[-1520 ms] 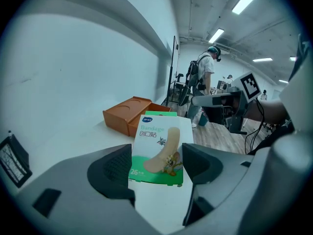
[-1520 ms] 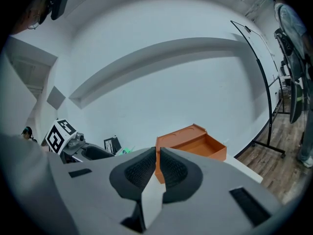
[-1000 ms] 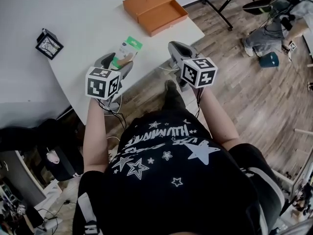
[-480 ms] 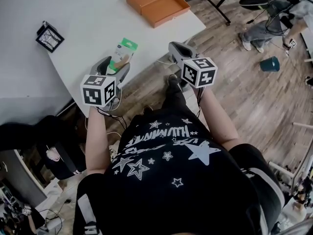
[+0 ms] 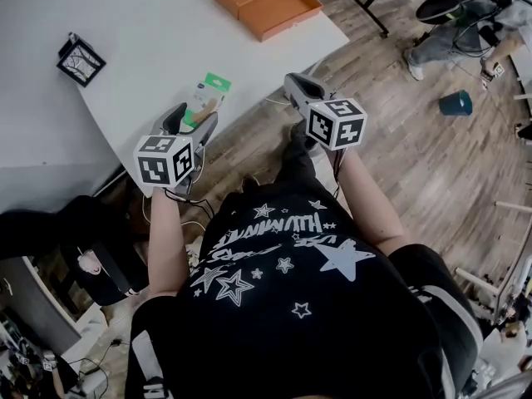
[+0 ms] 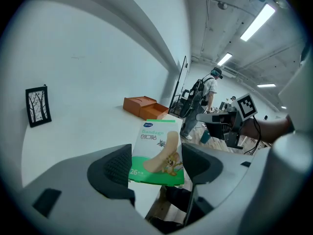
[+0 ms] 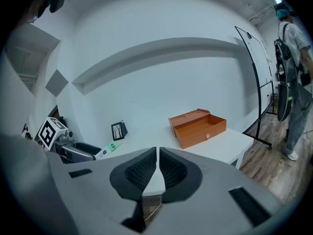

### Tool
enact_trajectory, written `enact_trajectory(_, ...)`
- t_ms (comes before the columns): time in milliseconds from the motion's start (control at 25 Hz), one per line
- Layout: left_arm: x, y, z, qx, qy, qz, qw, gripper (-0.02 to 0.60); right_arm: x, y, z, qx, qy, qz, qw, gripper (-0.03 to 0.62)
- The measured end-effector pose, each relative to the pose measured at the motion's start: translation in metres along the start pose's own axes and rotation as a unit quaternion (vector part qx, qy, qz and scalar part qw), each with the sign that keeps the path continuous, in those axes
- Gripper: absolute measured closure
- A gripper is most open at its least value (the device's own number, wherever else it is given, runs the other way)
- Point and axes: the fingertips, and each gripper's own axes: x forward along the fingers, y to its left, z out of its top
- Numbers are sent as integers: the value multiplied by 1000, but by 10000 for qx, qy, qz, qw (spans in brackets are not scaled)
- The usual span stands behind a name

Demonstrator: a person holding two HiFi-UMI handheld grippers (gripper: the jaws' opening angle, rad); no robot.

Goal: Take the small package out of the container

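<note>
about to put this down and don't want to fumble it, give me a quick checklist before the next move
1. Left gripper on the bandage package: ok, the package sits between both pads.
2. Package out of the orange container: ok, the container lies open and far off along the table.
3. Right gripper free: ok, jaws together with nothing between them.
4. Set-down spot: ok, the white table beyond the package is bare.
5. Picture frame out of the way: ok, it stands well to the left.
6. Grip firm enough not to slip: cannot tell.
</note>
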Motion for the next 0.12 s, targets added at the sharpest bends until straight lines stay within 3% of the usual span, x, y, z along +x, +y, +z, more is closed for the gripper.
enact_trajectory(120, 7, 16, -12, -58, 0, 33, 10000, 236, 18, 0, -14, 36, 33, 17, 10000, 542)
